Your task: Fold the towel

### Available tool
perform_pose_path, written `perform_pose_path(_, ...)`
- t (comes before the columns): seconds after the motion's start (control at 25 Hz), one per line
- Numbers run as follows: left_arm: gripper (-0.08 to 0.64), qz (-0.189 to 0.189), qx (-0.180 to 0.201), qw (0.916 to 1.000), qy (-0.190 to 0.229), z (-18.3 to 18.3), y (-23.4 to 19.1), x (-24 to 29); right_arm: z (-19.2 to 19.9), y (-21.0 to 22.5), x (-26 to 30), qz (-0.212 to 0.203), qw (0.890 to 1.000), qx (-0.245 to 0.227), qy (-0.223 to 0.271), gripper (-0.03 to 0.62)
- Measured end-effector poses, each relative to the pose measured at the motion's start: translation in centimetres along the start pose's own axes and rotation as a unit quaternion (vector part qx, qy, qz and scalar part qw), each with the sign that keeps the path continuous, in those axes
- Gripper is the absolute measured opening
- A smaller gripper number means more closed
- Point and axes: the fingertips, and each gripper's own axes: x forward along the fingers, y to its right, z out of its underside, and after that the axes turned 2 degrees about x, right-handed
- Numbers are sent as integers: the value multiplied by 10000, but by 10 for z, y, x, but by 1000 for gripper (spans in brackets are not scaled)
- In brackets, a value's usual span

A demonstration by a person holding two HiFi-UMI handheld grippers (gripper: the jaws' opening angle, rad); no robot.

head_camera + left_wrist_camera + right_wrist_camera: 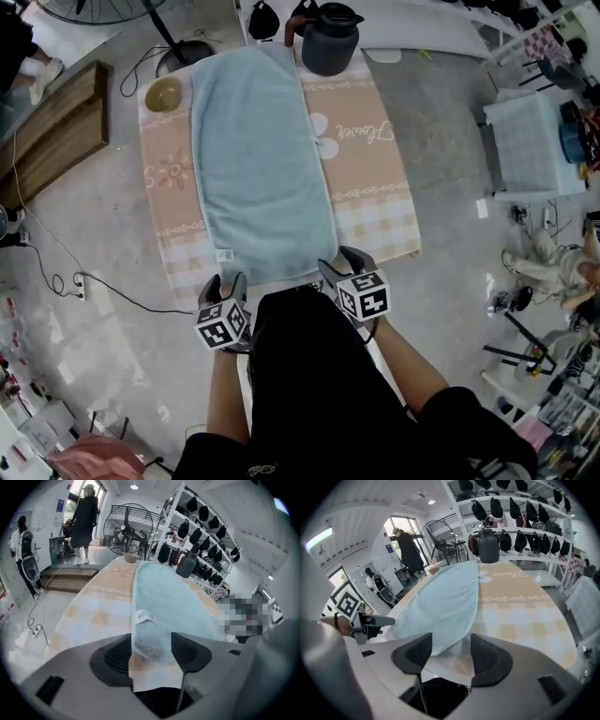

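Observation:
A light blue towel (258, 159) lies spread flat along the table (370, 178), which has a peach checked cloth. Its near left corner, with a small white label (144, 617), reaches between the jaws of my left gripper (151, 651), which stand apart around it. The left gripper (225, 284) is at the table's near edge. My right gripper (451, 653) is open around the towel's (445, 602) near right corner and the tablecloth's hem. In the head view the right gripper (339, 265) sits at the near edge, level with the left.
A dark kettle (330, 37) stands at the table's far end beside the towel. A small bowl (163, 94) sits at the far left corner. A fan base (183, 56) and a wooden platform (56, 131) are on the floor to the left, and a small covered table (530, 141) is at the right.

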Motion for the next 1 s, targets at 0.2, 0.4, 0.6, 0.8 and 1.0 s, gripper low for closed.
perform_pose_path(0.2,264,78,-113,9998,-125,5,0,5,9,7,4,112,9998,2,-154,204)
perform_pose_path(0.4,262,5,-15,9998,-220,10,-1,9,13,10,7,157,9996,40,-219,150)
perform_pose_path(0.6,203,-45,131,9997,-209,12,-6,9,14,9,7,173,9996,-74,-219,25)
perform_pose_path(0.8,75,60,5,9994,-350,22,-6,4,17,7,3,153,9995,-149,-226,23)
perform_pose_path(1.0,42,16,124,9994,-313,28,-1,-3,20,3,-3,128,9992,-302,-218,21)
